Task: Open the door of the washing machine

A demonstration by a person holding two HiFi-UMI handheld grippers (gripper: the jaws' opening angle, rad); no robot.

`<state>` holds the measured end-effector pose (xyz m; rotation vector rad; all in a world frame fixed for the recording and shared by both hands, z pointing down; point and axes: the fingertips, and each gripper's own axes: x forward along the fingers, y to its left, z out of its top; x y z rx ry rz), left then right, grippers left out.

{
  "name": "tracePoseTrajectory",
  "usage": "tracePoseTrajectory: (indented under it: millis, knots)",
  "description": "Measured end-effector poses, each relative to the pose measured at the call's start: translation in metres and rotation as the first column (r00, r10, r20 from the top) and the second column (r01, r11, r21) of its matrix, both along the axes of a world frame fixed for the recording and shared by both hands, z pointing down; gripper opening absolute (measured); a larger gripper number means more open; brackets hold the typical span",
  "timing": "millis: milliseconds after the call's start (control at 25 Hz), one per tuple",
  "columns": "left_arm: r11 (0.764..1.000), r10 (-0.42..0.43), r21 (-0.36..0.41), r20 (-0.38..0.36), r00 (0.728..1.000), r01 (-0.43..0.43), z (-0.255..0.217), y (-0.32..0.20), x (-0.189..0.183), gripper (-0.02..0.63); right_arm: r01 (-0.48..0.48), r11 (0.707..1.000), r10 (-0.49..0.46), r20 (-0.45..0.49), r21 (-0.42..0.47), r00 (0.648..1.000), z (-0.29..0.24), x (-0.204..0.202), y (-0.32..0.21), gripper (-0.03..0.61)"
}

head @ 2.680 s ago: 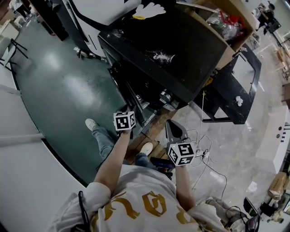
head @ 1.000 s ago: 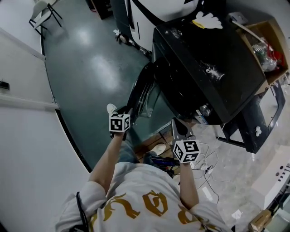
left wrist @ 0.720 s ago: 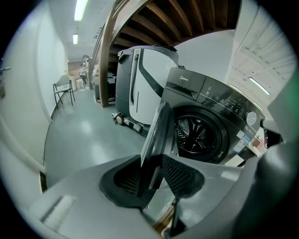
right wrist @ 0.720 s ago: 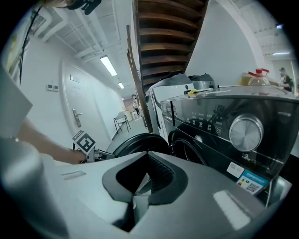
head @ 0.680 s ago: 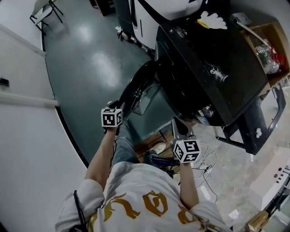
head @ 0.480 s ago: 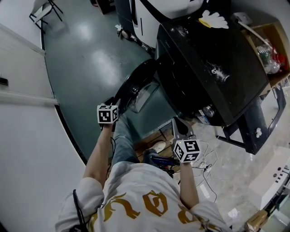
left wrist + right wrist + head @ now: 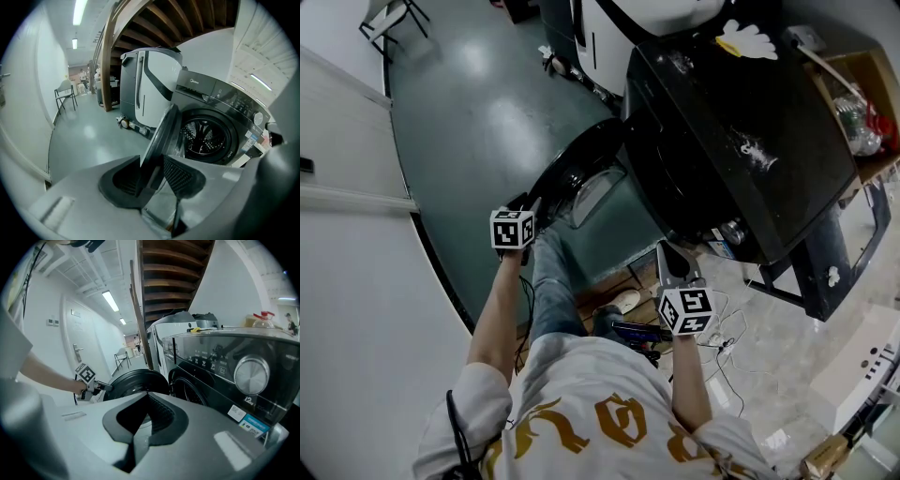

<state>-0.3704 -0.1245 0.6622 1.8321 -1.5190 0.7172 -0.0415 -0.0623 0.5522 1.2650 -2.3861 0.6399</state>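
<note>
**Q:** Status of the door?

**A:** Open. The door [image 7: 575, 176] of the washing machine [image 7: 741, 131] has swung out on its hinge and now stands well off the front panel, its free edge over the green floor [image 7: 459, 112]. Less than three seconds ago it sat flush against the front. A second ago it was only part way out.

**Q:** What is moving it?

**A:** The left gripper [image 7: 152, 171]. Its jaws are clamped on the door's rim, one pad on each face. It has travelled out to the person's left along with the door.

**Q:** And the other one?

**A:** The right gripper [image 7: 671, 261] hangs by the machine's lower front corner, about where it was before. Its jaws are pressed together with nothing between them, and it takes no part in the work.

**Q:** Is the opening clear?

**A:** Yes. The left gripper view looks past the door's edge to the round mouth and the drum [image 7: 204, 137] inside. Nothing blocks it.

**Q:** Your finding on the task?

**A:** Done in substance, in my judgement. The latch is free and the door stands wide. A little more swing may be left in the hinge, but I cannot tell where it stops. What remains is to let go of the rim without pushing the door back.
</note>
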Motion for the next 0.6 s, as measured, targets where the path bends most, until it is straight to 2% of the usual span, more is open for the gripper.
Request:
tracePoseTrajectory:
  millis: [200,600]
  knots:
    - [1.0,0.003,0.002,0.002,1.0,-0.003,0.0009,0.0,0.0016,0.155,0.003,1.0,-0.003,-0.025,-0.003,1.0,0.002,0.0002,-0.0036,0.02]
    - [1.0,0.003,0.005,0.011,1.0,-0.004,0.0005,-0.0009,0.0002,0.155,0.029,0.999,-0.029,-0.003,0.012,1.0,-0.0023,-0.0028,-0.0027,0.02]
